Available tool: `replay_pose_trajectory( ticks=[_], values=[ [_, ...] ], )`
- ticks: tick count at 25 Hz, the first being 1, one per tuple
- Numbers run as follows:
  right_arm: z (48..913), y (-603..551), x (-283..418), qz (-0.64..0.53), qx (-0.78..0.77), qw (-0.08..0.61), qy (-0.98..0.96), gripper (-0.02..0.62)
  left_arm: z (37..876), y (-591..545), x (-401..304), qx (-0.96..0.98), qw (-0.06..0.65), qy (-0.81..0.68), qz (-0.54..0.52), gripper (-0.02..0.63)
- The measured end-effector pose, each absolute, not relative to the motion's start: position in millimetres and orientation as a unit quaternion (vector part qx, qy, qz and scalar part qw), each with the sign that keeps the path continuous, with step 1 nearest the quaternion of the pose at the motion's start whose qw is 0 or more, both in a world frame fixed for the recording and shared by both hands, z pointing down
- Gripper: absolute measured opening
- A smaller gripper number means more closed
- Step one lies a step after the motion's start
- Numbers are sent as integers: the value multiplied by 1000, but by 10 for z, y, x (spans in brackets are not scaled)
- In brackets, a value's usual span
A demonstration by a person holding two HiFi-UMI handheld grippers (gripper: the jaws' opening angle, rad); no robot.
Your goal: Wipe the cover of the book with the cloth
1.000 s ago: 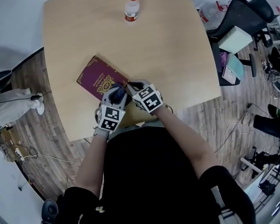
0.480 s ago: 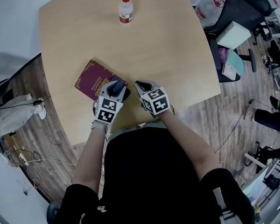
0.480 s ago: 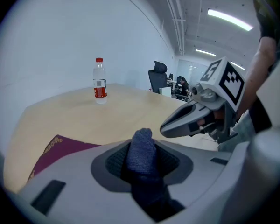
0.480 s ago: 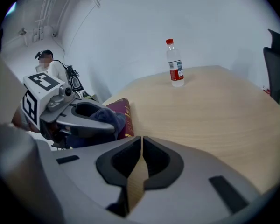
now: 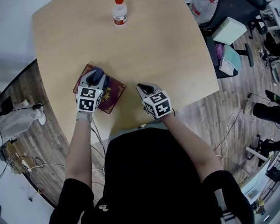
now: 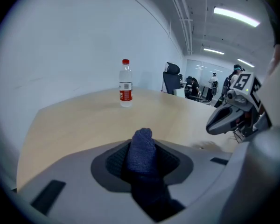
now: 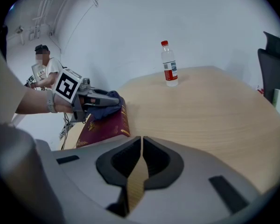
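A bunched dark-blue cloth (image 5: 97, 73) sits on the maroon, gold-patterned book (image 5: 114, 93), which lies flat.

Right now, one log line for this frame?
left gripper: shut on cloth, over book cover | right gripper: shut, empty, beside book | bottle: upright, far side of table

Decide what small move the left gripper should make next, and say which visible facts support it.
Probably draw the left gripper toward the person, dragging the blue cloth over the book. Its jaws are shut on the cloth, which seems to rest on the cover's far part, while the near right part lies bare. The right gripper, shut and empty, stands clear beside the book.
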State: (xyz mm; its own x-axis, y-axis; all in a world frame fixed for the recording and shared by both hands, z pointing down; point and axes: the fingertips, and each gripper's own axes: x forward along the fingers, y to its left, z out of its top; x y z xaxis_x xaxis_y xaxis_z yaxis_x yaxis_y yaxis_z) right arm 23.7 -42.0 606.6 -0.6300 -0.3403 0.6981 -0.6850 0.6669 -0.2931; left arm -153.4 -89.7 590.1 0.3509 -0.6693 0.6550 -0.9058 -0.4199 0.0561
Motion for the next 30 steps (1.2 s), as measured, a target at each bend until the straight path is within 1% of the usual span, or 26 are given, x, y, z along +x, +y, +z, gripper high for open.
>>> replay_pose_trajectory(
  ticks=[5, 10, 15, 19, 25, 30],
  values=[
    [6058, -346, 183, 260, 284, 324, -864, 38, 5914, -1198, -1938, 783, 197, -506, 303, 132],
    [6004, -169, 12, 222, 242, 338, -882, 38, 5981, -1404, -1963, 785, 188, -481, 342, 132],
    [6021, -38, -81, 237, 225, 329, -886, 38, 6050, -1472, -1693, 795, 169, -448, 372, 132],
    [6050, -59, 24, 241, 241, 327, -881, 38, 6032, -1341, -1378, 806, 152, -424, 385, 132],
    [6070, -116, 181, 264, 275, 316, -869, 38, 5993, -1064, -956, 822, 141, -402, 378, 132],
    [6072, -87, 296, 281, 288, 307, -863, 38, 5958, -825, -657, 829, 150, -396, 365, 132]
  ],
)
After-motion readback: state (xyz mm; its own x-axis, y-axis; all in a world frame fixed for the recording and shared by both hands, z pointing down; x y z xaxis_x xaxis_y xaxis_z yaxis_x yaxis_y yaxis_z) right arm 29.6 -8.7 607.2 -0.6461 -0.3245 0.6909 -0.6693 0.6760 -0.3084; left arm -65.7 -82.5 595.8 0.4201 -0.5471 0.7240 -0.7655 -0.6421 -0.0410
